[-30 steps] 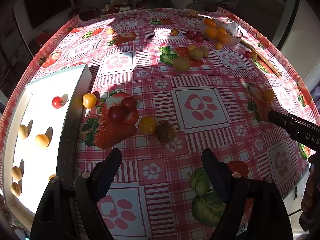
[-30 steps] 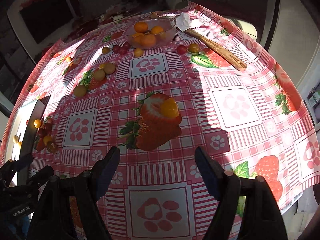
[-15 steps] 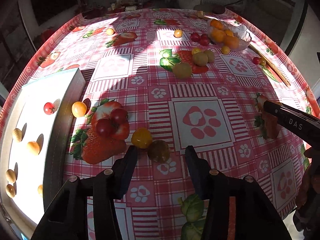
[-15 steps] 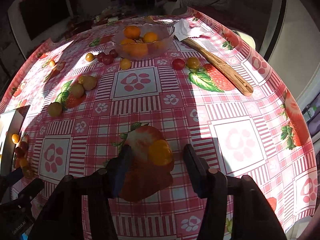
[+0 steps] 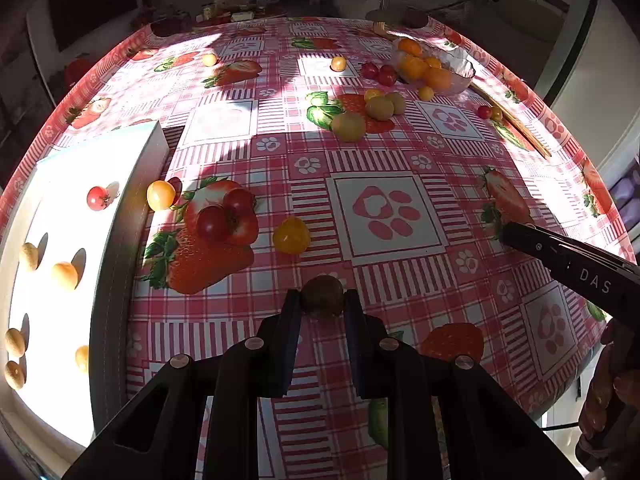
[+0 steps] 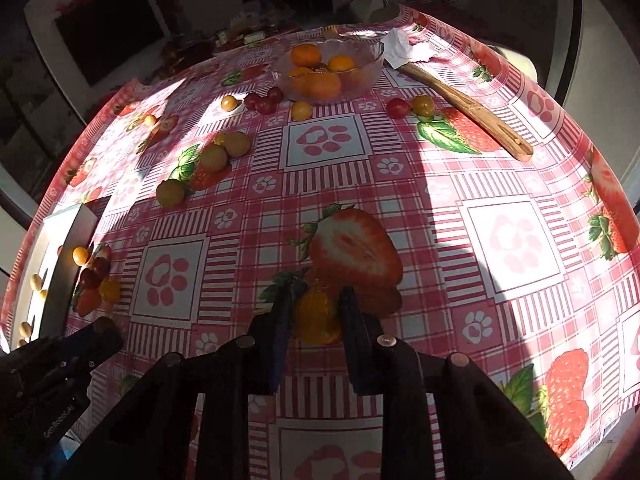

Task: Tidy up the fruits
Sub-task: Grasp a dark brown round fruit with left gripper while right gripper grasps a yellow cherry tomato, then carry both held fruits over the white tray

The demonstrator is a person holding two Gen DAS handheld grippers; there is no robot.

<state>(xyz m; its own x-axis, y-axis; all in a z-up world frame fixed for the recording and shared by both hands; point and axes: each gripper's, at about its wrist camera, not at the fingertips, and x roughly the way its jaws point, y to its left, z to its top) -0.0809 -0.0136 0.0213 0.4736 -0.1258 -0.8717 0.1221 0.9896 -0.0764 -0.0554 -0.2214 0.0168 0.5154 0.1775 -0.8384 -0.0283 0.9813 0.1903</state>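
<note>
My left gripper is shut on a dark brown-green tomato just above the cloth. My right gripper is shut on a yellow-orange tomato by the printed strawberry. A white tray at the left holds a red tomato and several small yellow and tan fruits. Beside the tray lie an orange tomato, two dark red tomatoes and a yellow tomato. A glass bowl of oranges stands at the far side. The right gripper also shows in the left wrist view.
Green-yellow fruits lie mid-table, with red and yellow tomatoes near the bowl. A wooden spatula and a crumpled tissue lie at the far right. The table edge curves close at the right.
Both grippers moved forward and closed: the left onto the dark tomato, the right onto the yellow-orange tomato. Both were open a second ago.
</note>
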